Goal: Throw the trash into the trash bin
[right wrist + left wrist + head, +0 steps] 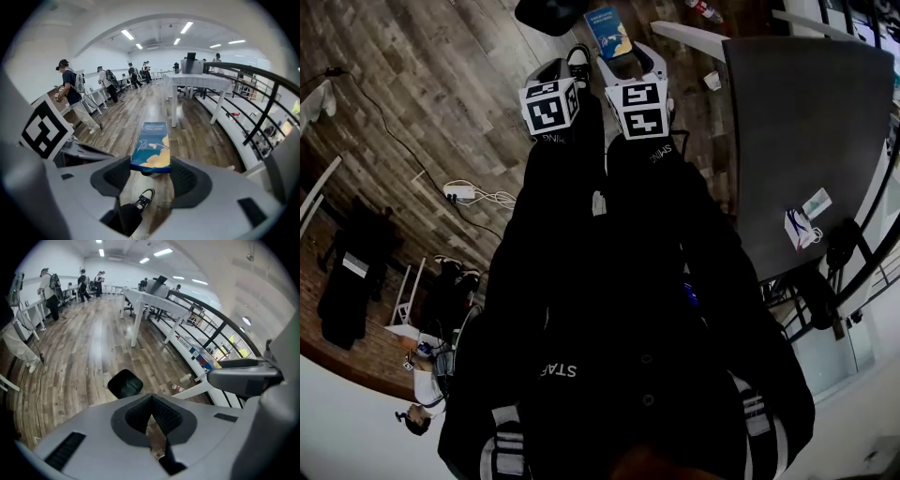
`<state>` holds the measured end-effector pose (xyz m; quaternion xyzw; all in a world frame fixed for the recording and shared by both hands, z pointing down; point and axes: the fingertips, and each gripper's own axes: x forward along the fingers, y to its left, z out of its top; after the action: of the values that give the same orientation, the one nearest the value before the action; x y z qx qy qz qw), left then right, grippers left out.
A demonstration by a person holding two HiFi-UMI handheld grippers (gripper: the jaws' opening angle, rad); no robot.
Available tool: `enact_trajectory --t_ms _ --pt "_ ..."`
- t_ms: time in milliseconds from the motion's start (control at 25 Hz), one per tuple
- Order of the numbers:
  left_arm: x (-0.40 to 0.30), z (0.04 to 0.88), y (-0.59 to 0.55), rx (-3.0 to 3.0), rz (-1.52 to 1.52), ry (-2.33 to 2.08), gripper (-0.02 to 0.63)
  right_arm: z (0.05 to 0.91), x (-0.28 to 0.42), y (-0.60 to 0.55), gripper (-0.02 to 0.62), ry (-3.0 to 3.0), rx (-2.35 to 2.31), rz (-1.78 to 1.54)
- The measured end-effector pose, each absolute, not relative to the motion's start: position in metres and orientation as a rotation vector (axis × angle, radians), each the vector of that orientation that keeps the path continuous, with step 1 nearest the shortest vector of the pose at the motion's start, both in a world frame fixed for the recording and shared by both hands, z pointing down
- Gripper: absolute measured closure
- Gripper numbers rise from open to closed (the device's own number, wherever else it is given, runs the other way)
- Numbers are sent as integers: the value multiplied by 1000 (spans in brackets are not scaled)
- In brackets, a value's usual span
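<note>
Left gripper (pixel 151 404): jaws pressing together, gripping nothing.
Right gripper (pixel 150 172): clamping down on a blue box (pixel 151 146).
Bin (pixel 124 383): sitting on the floor (pixel 79 357), ahead of the left gripper.

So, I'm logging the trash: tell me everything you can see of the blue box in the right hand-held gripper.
The blue box is flat and long, cardboard by its look, printed with yellow flowers and white text too small to read. The right hand-held gripper clamps its near end between both jaws, so it juts forward, roughly level, above the wooden floor. Nothing else touches it.
</note>
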<state>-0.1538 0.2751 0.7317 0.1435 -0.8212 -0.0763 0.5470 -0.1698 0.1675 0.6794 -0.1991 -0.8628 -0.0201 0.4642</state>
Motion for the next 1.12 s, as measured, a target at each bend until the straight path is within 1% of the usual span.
enact_trajectory --t_ms 720,1120 --pt "-197 940 338 235 -259 -1883 604 903 -230 244 321 -1963 -562 -33" --pt "-207 1020 351 256 -250 -1826 605 994 -236 269 321 -1870 -548 20"
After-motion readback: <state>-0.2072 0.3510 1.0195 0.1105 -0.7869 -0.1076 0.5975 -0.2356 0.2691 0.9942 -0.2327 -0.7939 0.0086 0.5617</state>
